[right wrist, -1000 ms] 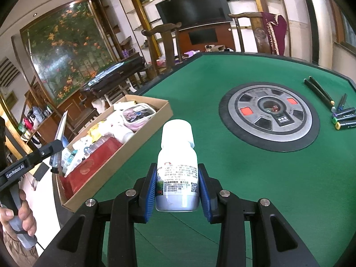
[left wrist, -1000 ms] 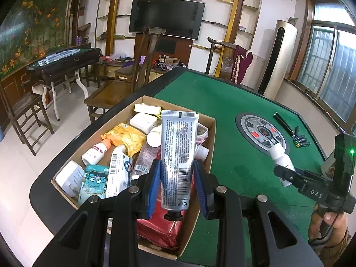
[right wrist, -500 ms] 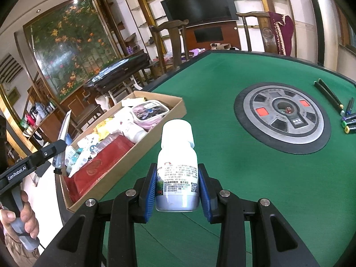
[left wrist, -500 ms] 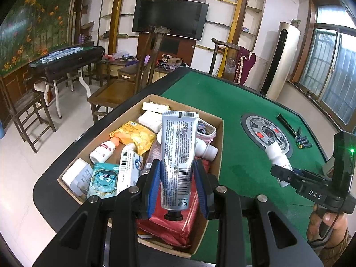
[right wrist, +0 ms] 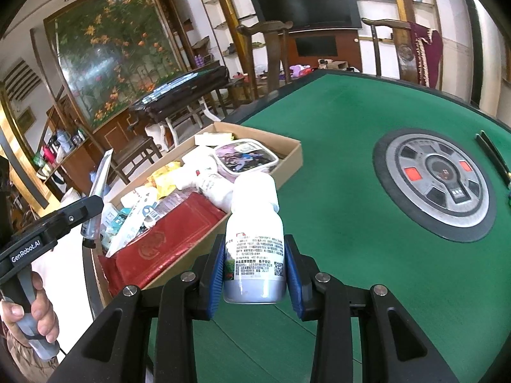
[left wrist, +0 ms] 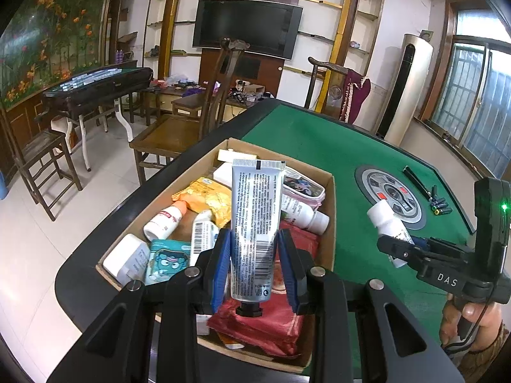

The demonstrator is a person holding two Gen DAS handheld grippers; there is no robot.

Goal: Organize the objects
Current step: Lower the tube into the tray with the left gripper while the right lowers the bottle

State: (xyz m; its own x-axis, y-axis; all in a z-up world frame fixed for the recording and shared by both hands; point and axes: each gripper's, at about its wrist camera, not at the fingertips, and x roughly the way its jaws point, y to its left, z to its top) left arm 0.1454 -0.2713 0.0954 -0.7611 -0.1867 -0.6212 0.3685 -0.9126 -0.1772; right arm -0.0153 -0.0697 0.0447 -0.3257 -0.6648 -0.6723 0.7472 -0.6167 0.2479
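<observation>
Left claw (left wrist: pixel 255 269): angled downward, blue pads clamped on a tube (left wrist: pixel 256 223) held upright between them.
Right claw (right wrist: pixel 254 274): angled downward, pads pressed against a white bottle (right wrist: pixel 254 242).
Hands: each wrapped around its handle.

White-tiled floor (left wrist: pixel 38 223), wooden chairs (left wrist: pixel 179 127), a wall television (left wrist: pixel 246 32), floral mural (right wrist: pixel 111 48), barred windows (left wrist: pixel 479 102).

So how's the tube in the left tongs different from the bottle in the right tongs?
The tube is flat, silvery blue, with its small black cap pointing toward the camera; the bottle is round and white, its wide white cap pointing away. The tube hangs over the cardboard box; the bottle is over green felt beside it. Both carry printed labels and are clamped between blue pads.
</observation>
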